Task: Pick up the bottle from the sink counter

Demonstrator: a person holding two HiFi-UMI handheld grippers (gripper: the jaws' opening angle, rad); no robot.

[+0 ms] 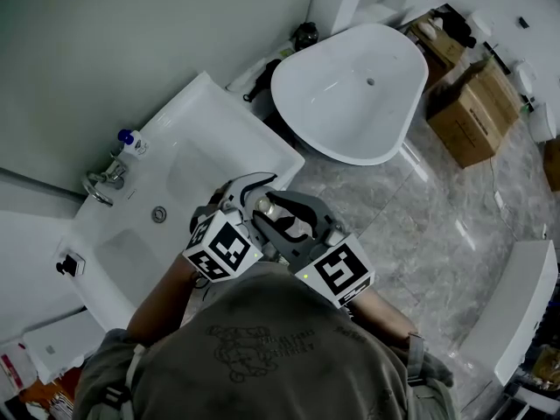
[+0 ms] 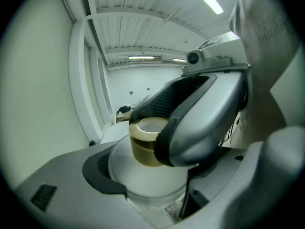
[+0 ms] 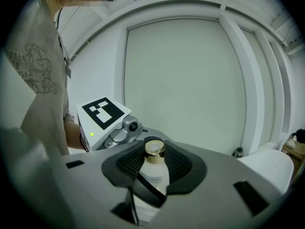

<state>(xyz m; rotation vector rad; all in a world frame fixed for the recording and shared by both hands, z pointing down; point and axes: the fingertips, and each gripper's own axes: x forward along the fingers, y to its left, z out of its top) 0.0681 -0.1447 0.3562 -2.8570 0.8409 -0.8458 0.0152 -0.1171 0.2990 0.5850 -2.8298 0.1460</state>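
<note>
My left claw (image 2: 147, 175) and right claw (image 3: 155, 163) both clamp the frosted white gold-capped bottle (image 3: 154, 149), jaws spread wide around it.

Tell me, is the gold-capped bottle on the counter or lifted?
Lifted: left gripper and right gripper clamp the bottle, off the sink counter.

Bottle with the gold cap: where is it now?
The clear bottle with the gold cap is in the head view's middle, off the white sink counter, clamped between the left gripper and the right gripper near the person's chest.
</note>
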